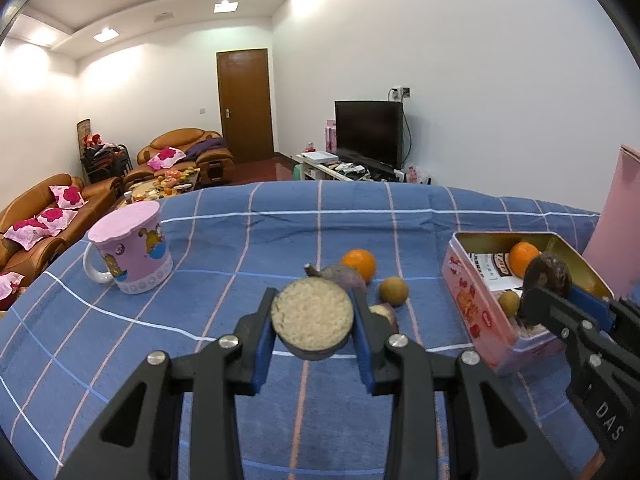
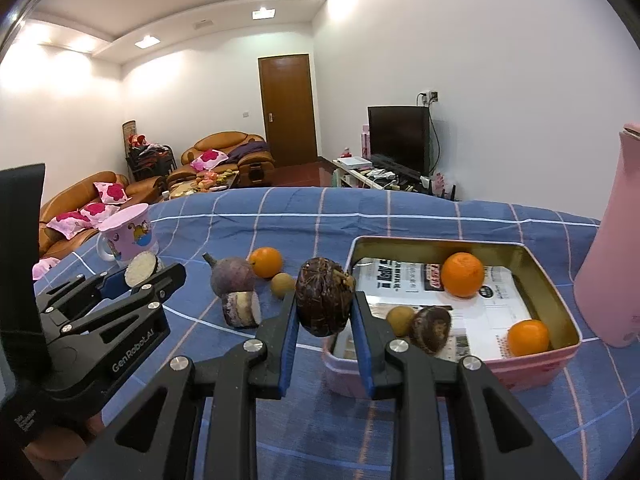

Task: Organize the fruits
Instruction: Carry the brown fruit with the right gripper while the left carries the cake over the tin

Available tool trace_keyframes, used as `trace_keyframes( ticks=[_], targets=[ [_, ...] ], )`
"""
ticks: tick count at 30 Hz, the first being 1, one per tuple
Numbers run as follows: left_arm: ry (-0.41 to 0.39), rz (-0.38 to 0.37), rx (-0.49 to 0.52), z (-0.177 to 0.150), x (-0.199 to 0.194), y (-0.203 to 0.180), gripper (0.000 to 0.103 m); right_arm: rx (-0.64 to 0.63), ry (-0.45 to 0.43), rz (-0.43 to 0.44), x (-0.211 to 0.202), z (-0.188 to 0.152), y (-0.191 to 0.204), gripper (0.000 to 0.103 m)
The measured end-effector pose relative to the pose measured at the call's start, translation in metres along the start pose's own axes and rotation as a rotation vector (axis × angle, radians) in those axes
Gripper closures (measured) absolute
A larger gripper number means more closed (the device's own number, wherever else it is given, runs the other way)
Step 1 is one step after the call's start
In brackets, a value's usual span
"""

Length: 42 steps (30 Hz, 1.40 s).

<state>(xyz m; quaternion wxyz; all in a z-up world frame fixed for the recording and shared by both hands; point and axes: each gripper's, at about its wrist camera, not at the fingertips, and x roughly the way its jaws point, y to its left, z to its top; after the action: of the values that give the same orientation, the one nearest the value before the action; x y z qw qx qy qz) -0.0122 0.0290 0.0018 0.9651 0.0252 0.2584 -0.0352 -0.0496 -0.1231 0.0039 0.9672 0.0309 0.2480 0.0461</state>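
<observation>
My left gripper (image 1: 313, 316) is shut on a cut fruit slice (image 1: 312, 318) with a pale grainy face and dark rind, held above the blue checked cloth; it also shows in the right wrist view (image 2: 141, 271). My right gripper (image 2: 325, 312) is shut on a dark brown wrinkled fruit (image 2: 325, 300), at the near left edge of the pink tin (image 2: 536, 368). The tin holds two oranges (image 2: 462, 275), a small brown fruit (image 2: 400, 320) and another dark fruit (image 2: 431, 330). On the cloth lie an orange (image 2: 265, 262), a purple fruit (image 2: 233, 276), a cut piece (image 2: 241, 309) and a small brown fruit (image 2: 282, 285).
A pink lidded mug (image 1: 132, 254) stands on the cloth at the left. A tall pink flask (image 2: 612, 260) stands right of the tin. The cloth-covered table (image 1: 200, 340) drops off beyond its far edge to a living room with sofas and a TV.
</observation>
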Motion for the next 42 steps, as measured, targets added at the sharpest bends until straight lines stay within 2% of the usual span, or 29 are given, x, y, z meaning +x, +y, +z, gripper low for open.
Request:
trace_keyframes(
  ticks=[14,22,32,42],
  targets=[
    [0.011,-0.019,0.02,-0.001,-0.001,-0.023,0.067,0.018,-0.014,-0.072,-0.009,-0.001,-0.043,0.076],
    [0.015,-0.074,0.024,0.0,-0.001,-0.042,0.067,0.047,-0.024,-0.134,-0.016,-0.001,-0.082,0.076],
    [0.012,-0.153,0.089,0.009,0.01,-0.092,0.067,0.072,-0.042,-0.21,-0.025,0.003,-0.128,0.076],
    [0.057,-0.231,0.118,0.024,0.038,-0.144,0.067,0.086,-0.029,-0.276,-0.015,0.008,-0.165,0.076]
  ],
)
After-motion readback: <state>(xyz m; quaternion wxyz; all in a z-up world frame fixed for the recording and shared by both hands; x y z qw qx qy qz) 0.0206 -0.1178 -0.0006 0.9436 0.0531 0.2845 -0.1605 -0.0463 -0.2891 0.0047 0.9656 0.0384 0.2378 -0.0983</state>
